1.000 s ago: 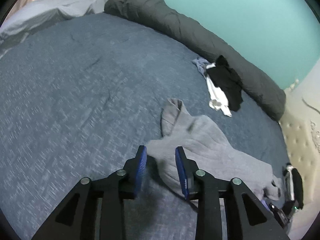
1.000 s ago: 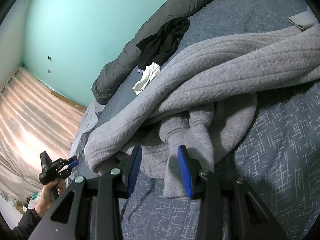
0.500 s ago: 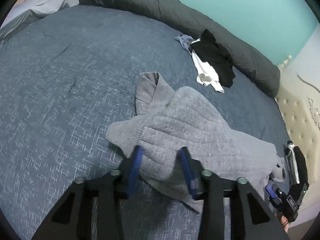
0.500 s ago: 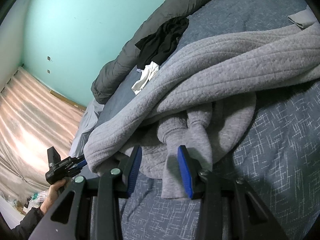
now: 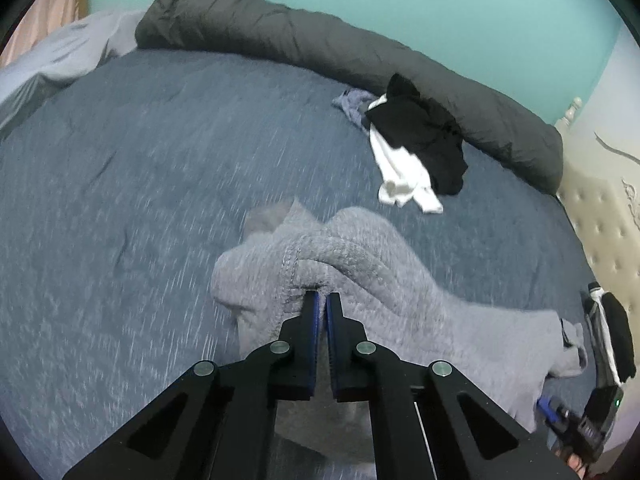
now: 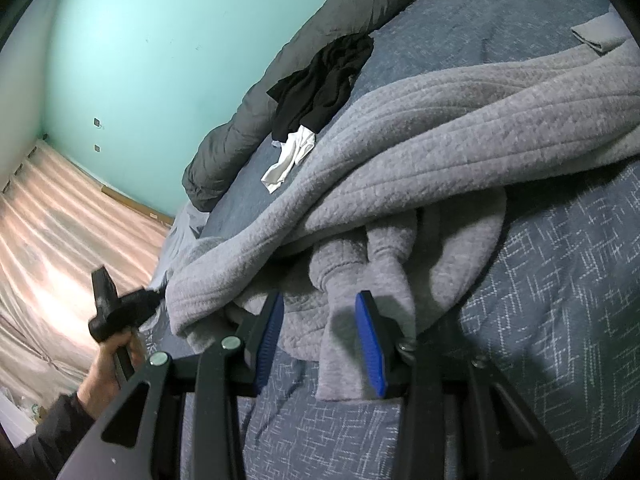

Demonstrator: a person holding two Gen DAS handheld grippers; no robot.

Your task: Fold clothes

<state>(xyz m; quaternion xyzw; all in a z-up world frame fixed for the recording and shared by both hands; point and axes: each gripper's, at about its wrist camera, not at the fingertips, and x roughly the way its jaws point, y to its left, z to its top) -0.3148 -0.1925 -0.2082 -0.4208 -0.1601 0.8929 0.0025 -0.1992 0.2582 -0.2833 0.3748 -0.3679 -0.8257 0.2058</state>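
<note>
Grey quilted garment (image 5: pixel 372 280) – fleece-type top, ribbed stitching; lies crumpled on blue bed cover (image 5: pixel 140 200), lower centre of left wrist view, trailing toward 4 o'clock. One edge bunched up and pinched between the tips of left gripper (image 5: pixel 322 300); blue pads nearly touching, only a sliver of gap, fabric caught at the tips. Surroundings streaked w/ motion blur in that view

Right gripper (image 6: pixel 320 328) – fingers held at a moderate gap, blue pads either side of a hanging fold of the same garment (image 6: pixel 400 152); fabric sits between them, cannot tell if the pads press on it. Bulk of garment rises from 8 o'clock to 2 o'clock across the right wrist view, draped in a ridge

Black clothing (image 5: pixel 420 136) – heap at 1 o'clock of left wrist view, lying over white clothing (image 5: pixel 400 176), both well apart from grey garment. Small blue-grey item (image 5: pixel 352 104) just beside them, at their 10 o'clock

Dark grey duvet roll (image 5: pixel 320 48) – along far edge of bed, against teal wall (image 5: pixel 400 0)

Person's hand (image 6: pixel 112 356) – at 8 o'clock in right wrist view, dark sleeve, gripping left gripper's handle

Cream tufted headboard (image 5: pixel 600 232) – 3 o'clock, left wrist view
</note>
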